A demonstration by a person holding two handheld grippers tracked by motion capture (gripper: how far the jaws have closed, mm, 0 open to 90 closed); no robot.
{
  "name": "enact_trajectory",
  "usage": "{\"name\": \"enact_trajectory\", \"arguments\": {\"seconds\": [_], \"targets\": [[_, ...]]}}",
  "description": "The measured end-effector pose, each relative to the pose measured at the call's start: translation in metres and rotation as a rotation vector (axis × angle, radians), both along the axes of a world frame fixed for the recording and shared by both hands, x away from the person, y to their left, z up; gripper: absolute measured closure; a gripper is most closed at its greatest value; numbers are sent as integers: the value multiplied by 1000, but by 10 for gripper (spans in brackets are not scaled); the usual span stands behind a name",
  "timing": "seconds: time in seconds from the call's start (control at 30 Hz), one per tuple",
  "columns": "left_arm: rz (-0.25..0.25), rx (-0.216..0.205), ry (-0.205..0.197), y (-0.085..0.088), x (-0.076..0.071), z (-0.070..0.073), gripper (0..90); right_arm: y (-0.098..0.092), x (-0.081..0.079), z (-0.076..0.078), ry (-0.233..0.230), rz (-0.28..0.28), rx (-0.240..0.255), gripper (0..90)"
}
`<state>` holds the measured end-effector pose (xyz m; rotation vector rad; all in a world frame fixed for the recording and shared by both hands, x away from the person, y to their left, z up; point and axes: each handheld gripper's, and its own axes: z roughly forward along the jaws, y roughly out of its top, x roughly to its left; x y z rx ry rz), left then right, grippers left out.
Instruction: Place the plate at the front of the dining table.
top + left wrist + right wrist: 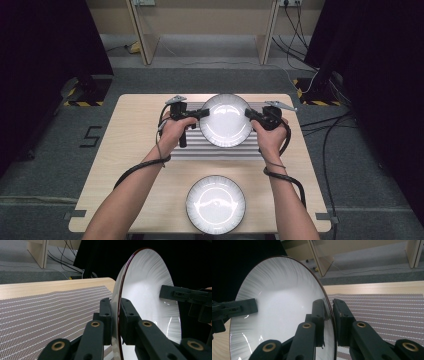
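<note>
A white plate with a dark rim is held above a grey striped mat at the table's far middle. My left gripper is shut on the plate's left rim, and my right gripper is shut on its right rim. In the left gripper view the plate stands edge-on between my jaws, with the other gripper across it. In the right gripper view the plate is clamped at its rim by my gripper. A second white plate lies flat near the front edge.
The wooden table has bare areas at left and right of the mat. Cables run over the floor at right. Wooden furniture legs stand beyond the table, and dark curtains flank both sides.
</note>
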<state>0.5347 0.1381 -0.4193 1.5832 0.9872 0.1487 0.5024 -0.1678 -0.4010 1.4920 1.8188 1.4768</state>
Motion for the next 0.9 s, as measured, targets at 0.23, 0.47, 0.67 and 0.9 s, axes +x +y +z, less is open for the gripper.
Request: {"name": "enact_trajectory", "arguments": {"seconds": [0.23,0.47,0.67,0.9], "targets": [[9,-3,5,-2,4,0,810,0,4,1,-4,-9,-6,800],[15,-10,25,-2,8,-4,810,0,9,0,10,-9,-16,801],[16,-7,37,-1,12,-4,811,1,12,-3,18,-15,-5,803],[28,-4,49,-1,19,-7,811,3,18,-7,26,-24,-1,803]]}}
